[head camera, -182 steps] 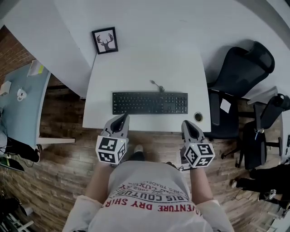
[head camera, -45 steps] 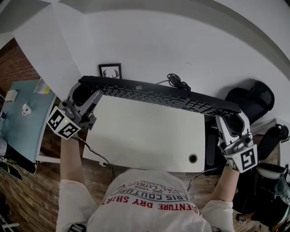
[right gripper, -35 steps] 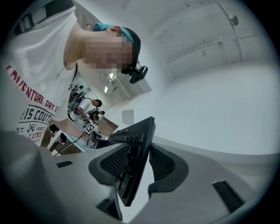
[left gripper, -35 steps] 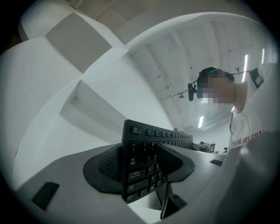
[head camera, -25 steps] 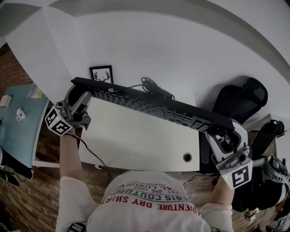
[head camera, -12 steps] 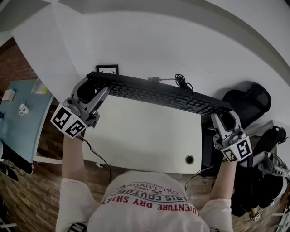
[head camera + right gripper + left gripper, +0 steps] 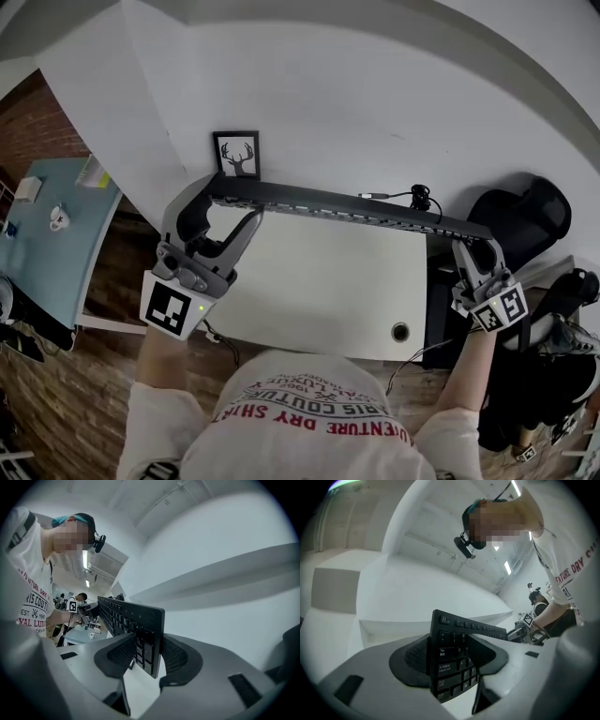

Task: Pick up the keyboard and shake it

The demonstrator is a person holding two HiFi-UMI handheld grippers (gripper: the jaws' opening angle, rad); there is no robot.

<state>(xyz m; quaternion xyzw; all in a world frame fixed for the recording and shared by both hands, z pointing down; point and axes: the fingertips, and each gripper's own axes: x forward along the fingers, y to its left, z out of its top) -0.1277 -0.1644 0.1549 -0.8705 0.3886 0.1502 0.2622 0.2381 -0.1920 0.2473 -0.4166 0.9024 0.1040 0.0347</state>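
Observation:
Both grippers hold the black keyboard [image 7: 347, 208] in the air above the white desk [image 7: 319, 281], and it shows nearly edge-on in the head view. My left gripper [image 7: 228, 199] is shut on its left end, and in the left gripper view the keyboard [image 7: 452, 667] stands upright between the pads. My right gripper [image 7: 473, 246] is shut on the right end; its jaws have just been opening a little, with the keyboard [image 7: 143, 639] still between the pads. The keyboard's cable [image 7: 412, 197] hangs behind it.
A framed deer picture [image 7: 237, 155] leans on the wall at the desk's back left. The desk has a round cable hole [image 7: 400, 331] near its front right. A black office chair [image 7: 525, 216] stands to the right and a light blue table [image 7: 56, 234] to the left.
The keyboard has rolled from showing its keys to almost edge-on. The left gripper has come nearer and lower in the picture with a rolled wrist. The right end has dropped.

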